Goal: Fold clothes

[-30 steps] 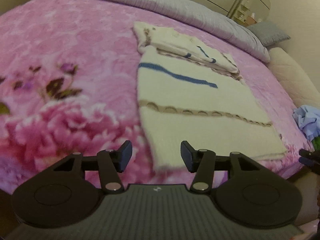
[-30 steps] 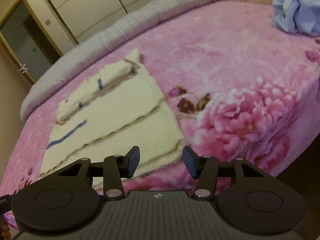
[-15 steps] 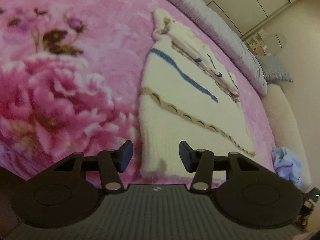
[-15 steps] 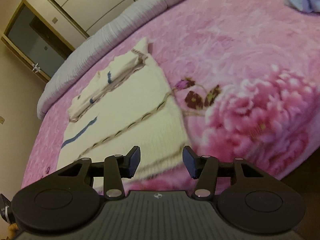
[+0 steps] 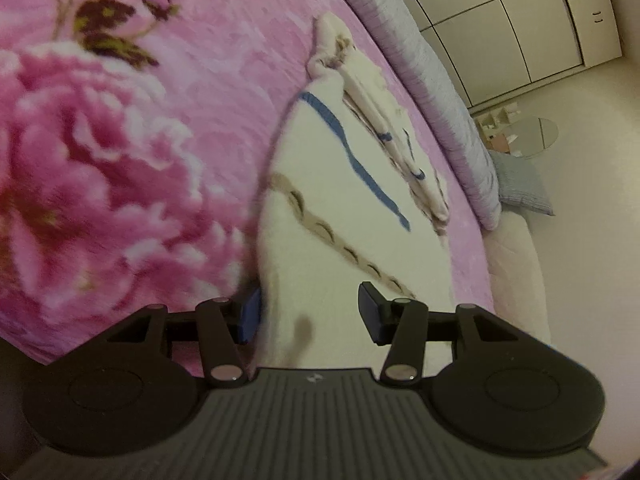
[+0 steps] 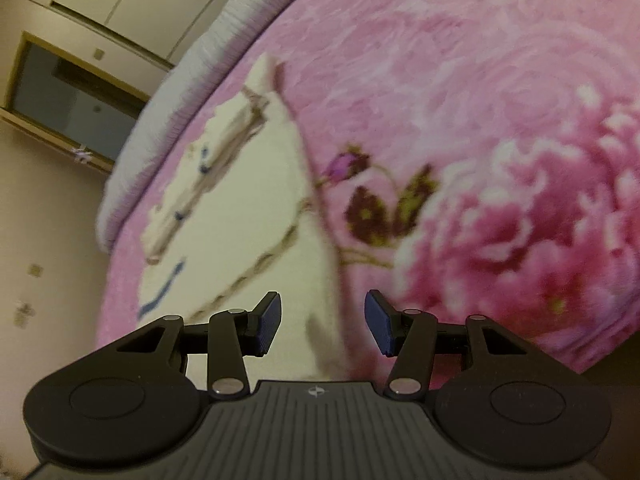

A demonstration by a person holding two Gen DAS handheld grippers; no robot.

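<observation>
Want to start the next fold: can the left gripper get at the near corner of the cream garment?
Probably yes: the left gripper is open with the cream garment corner lying between its fingers, flat on the pink blanket, nothing covering it.

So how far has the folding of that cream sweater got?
Partly done: the cream sweater lies flat on the pink blanket, its far end already folded over. Now the left gripper and the right gripper, which is closing, straddle its near corners without pinching yet. Gripping and folding the near end remain.

Black tongs [image 5: 308,318] (seemingly blue pads [image 6: 267,322]).
</observation>
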